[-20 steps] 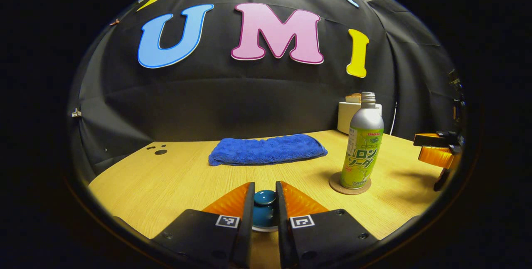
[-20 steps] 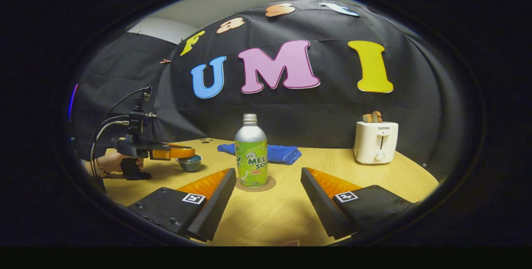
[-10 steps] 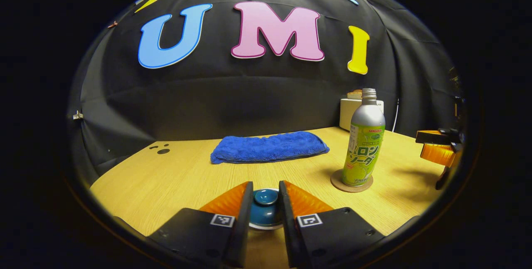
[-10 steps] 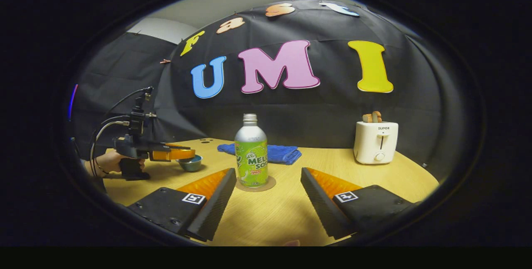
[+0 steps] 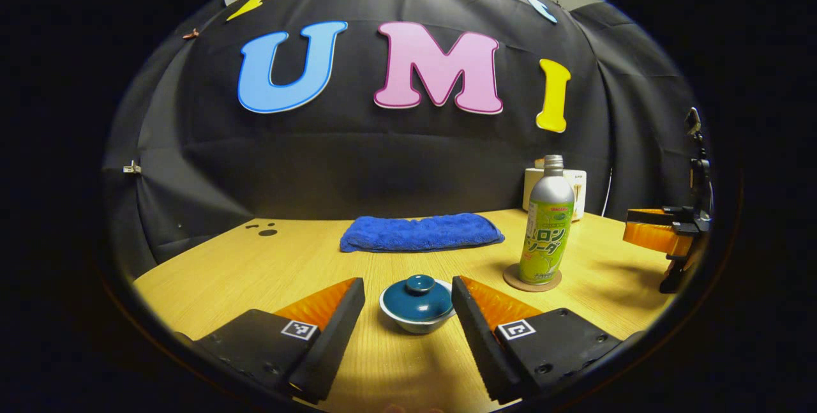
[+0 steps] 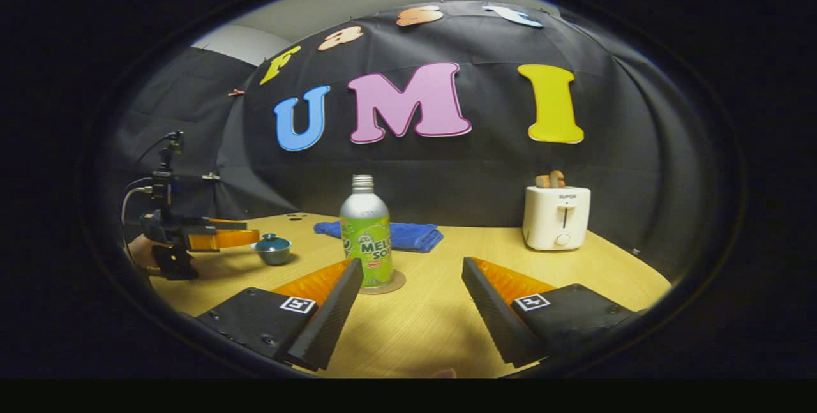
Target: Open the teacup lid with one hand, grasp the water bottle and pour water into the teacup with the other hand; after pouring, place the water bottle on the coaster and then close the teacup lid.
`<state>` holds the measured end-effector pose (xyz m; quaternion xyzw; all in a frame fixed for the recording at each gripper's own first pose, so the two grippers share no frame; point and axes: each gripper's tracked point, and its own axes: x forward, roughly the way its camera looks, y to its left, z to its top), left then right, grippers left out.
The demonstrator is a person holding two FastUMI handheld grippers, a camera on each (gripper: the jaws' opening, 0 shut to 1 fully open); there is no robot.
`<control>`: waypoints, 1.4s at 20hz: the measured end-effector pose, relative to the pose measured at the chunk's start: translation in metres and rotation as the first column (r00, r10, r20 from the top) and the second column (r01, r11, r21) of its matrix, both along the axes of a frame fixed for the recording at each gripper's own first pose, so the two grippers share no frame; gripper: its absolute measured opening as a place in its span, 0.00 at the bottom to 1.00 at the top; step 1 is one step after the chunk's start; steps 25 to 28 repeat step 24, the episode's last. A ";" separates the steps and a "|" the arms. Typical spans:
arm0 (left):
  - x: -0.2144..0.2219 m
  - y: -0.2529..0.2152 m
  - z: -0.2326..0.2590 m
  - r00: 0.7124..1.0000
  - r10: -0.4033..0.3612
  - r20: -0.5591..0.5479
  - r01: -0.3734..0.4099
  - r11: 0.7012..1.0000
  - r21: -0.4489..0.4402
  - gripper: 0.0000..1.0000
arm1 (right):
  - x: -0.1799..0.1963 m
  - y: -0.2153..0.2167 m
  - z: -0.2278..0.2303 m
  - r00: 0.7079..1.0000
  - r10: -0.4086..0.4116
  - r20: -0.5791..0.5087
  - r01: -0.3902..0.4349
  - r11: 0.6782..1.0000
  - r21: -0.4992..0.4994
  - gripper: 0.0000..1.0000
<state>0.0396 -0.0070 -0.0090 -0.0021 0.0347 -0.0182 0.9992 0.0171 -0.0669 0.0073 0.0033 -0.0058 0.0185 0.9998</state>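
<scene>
Glazed teal ceramic, the domed teacup lid [image 5: 417, 298] sits closed on its small pale-rimmed teacup [image 5: 415, 322] between the spread, empty left tongs [image 5: 408, 301] on the light wooden table [image 5: 268, 266]; it looks hard, slick and chippable, best pinched by its round knob. Spread and empty too, the right tongs [image 6: 408, 288] face the silver-shouldered, green-labelled metal water bottle [image 6: 366, 234], uncapped and upright on a round cork coaster [image 6: 386, 285]; its smooth, rigid body likely suits a mid-height grip. A folded blue towel [image 5: 421, 232] and white toaster [image 6: 556, 217] stand well behind, leaving open room.
</scene>
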 end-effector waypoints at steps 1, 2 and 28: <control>-0.005 0.003 0.005 0.999 0.010 0.030 -0.009 1.000 -0.004 0.90 | -0.001 0.000 0.000 1.000 -0.014 0.001 0.014 1.000 0.000 0.96; -0.009 0.003 0.007 0.998 0.012 0.058 -0.012 1.000 0.000 0.91 | -0.001 0.000 0.000 1.000 -0.024 0.001 0.024 1.000 0.000 0.96; -0.019 0.004 0.007 0.997 0.027 0.071 -0.028 1.000 0.002 0.95 | 0.000 -0.006 -0.007 0.996 -0.089 0.003 0.089 0.996 0.000 0.97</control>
